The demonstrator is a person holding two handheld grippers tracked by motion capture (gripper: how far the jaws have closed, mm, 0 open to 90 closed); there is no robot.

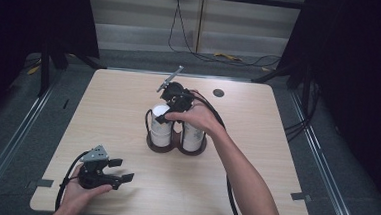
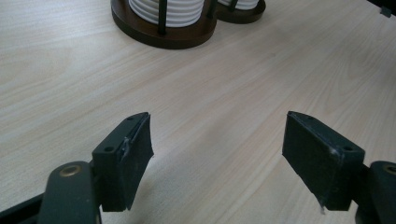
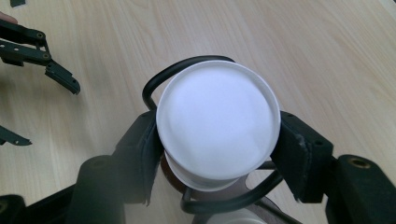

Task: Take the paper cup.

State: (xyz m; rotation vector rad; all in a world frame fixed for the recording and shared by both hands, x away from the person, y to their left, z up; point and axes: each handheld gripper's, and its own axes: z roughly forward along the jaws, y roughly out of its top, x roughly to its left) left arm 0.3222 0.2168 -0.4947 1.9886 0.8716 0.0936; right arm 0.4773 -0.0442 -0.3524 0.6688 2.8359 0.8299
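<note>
Gripping top white ribbed paper cup (image 3: 217, 126) mid-frame: right gripper (image 3: 217, 154) clamped; left gripper (image 2: 217, 158) idle, jaws apart, lower left. Next: lift straight from dark wooden wire-post holder (image 1: 152, 144).

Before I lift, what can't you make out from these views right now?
- White cup stack in the right gripper: how many cups; right gripper view looks at its top face.
- Second stack: top hidden by the hand in the high view.
- Wooden holder: cropped by the left gripper view's top edge.
</note>
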